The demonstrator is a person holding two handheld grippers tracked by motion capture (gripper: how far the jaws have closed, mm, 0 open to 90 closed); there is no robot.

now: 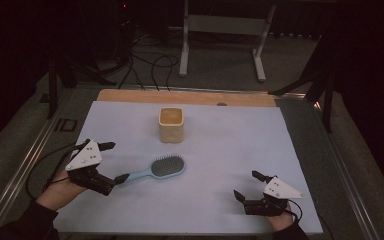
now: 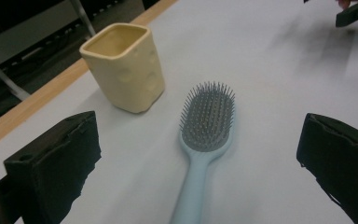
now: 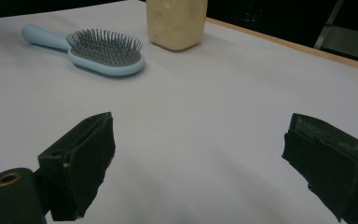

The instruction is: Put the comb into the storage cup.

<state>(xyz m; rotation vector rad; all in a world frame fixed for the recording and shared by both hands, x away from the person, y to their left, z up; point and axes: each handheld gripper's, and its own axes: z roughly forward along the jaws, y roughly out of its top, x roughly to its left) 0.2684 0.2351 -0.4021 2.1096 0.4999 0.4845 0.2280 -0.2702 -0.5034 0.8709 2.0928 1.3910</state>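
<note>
While both grippers rest low on the white sheet | left gripper: jaws wide, holding nothing, hairbrush handle end between them | hairbrush: flat, bristles up, centre-left | cream cup: upright, beyond it | right gripper: near right, jaws wide, holding nothing.

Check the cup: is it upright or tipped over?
Upright. The cup stands on its base on the table, mouth up, behind the brush. The left gripper view shows its open rim on top.

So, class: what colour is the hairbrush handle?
Light blue; the hairbrush handle shows best in the left gripper view.
</note>
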